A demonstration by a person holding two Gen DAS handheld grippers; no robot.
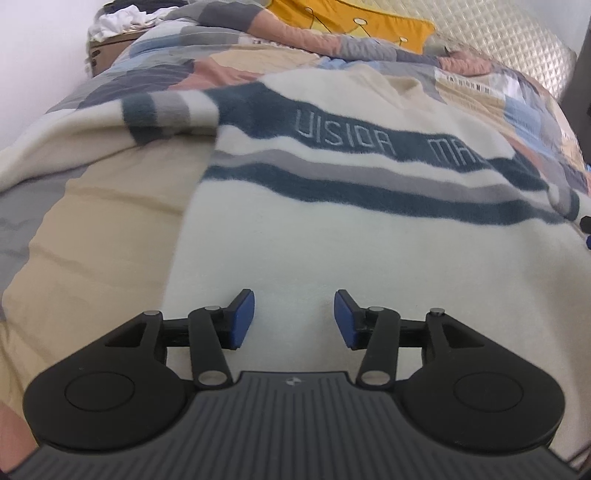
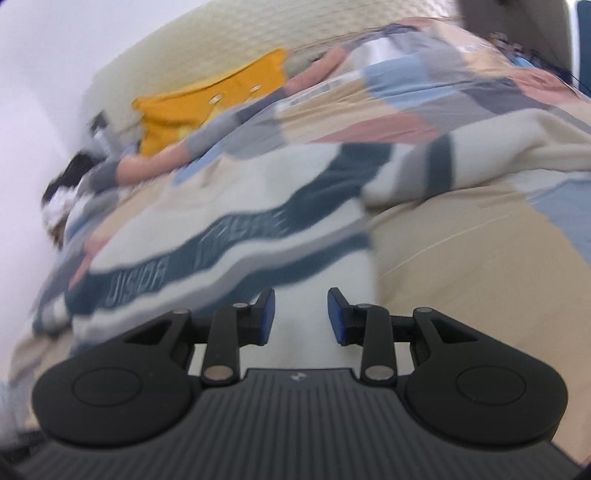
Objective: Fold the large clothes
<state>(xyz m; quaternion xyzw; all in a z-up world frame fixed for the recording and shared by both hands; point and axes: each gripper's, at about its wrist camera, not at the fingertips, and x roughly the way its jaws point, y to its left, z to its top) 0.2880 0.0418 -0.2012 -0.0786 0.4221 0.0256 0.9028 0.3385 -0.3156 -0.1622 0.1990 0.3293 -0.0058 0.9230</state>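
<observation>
A large cream sweater [image 1: 314, 229] with dark teal and grey stripes and lettering lies spread flat on the bed. One sleeve [image 1: 162, 114] stretches out to the left. My left gripper [image 1: 294, 319] is open and empty, low over the sweater's lower body. In the right wrist view, which is blurred, the same sweater [image 2: 207, 254] runs across the middle, with its other sleeve [image 2: 461, 166] out to the right. My right gripper [image 2: 301, 317] is open and empty over the sweater's white hem edge.
The bed has a patchwork quilt [image 1: 207, 74] in beige, grey, pink and blue. A yellow pillow [image 1: 354, 26] leans on a quilted headboard [image 1: 498, 33]. A pile of clothes [image 1: 122, 20] sits on a box at the far left, by a white wall.
</observation>
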